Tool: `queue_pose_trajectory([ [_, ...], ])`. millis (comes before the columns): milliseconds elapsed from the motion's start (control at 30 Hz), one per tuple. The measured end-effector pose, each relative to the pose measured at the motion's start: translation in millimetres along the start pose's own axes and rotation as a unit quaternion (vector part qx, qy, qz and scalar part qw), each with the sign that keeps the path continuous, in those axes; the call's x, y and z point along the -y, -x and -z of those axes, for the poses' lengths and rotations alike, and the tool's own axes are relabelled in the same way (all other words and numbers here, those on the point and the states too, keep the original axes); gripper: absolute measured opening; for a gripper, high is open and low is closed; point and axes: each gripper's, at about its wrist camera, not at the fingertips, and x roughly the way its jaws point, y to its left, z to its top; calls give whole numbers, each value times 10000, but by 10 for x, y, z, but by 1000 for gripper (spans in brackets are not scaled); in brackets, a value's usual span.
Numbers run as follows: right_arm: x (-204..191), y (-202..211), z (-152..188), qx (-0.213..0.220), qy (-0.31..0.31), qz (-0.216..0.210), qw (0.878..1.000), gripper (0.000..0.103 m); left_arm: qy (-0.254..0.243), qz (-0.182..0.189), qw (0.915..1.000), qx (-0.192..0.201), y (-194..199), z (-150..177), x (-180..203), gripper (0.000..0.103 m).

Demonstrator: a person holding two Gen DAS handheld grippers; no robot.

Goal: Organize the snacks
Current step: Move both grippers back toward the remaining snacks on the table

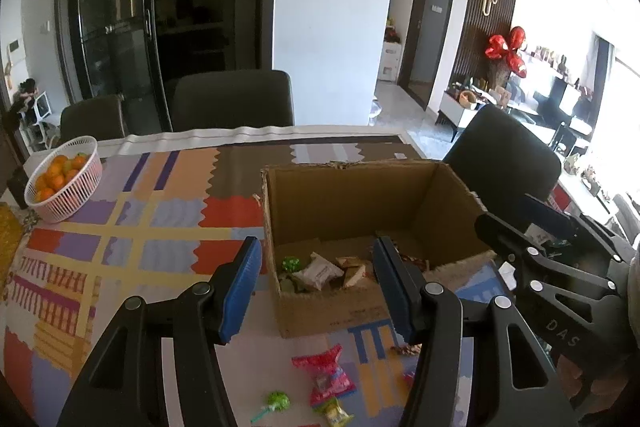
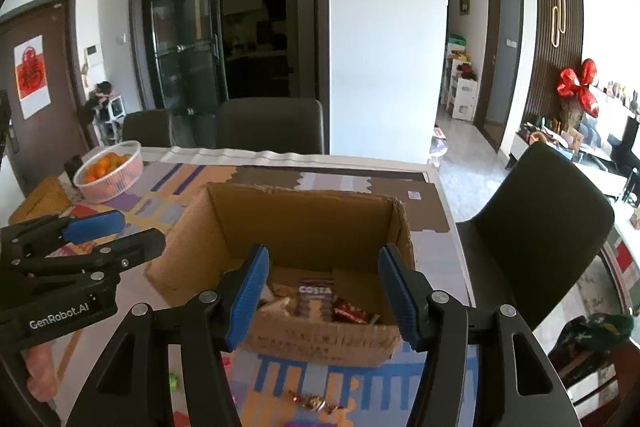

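An open cardboard box (image 1: 352,203) (image 2: 304,219) stands on the table and holds several wrapped snacks, among them a white packet (image 1: 320,271), a brown Costa packet (image 2: 315,297) and a red bar (image 2: 350,310). My left gripper (image 1: 316,287) is open and empty, just in front of the box's near left corner. My right gripper (image 2: 324,297) is open and empty, over the box's near wall. Loose snacks lie on the table before the box: a pink packet (image 1: 326,373), a green lollipop (image 1: 276,403), a yellow candy (image 1: 336,413) and a red-gold wrapped candy (image 2: 314,401).
A white basket of oranges (image 1: 64,183) (image 2: 110,173) sits at the table's far left. Dark chairs (image 1: 234,99) stand behind the table, and another (image 2: 532,223) at its right side. A patterned cloth (image 1: 132,227) covers the table.
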Motion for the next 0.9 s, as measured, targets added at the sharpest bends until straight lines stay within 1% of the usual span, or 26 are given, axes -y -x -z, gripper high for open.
queue_pose_trajectory([
  [167, -26, 245, 86, 126, -59, -122, 9998, 58, -73, 25, 9999, 127, 248, 93, 64, 57],
  [400, -90, 495, 213, 230, -55, -132, 9996, 58, -80, 51, 9997, 217, 489, 278, 109, 57],
  [633, -135, 614, 405, 141, -37, -180, 9997, 58, -110, 98, 9999, 42, 526, 507, 137, 57],
  [900, -117, 592, 703, -183, -72, -231, 9995, 58, -121, 124, 9996, -243, 462, 777, 192, 57],
])
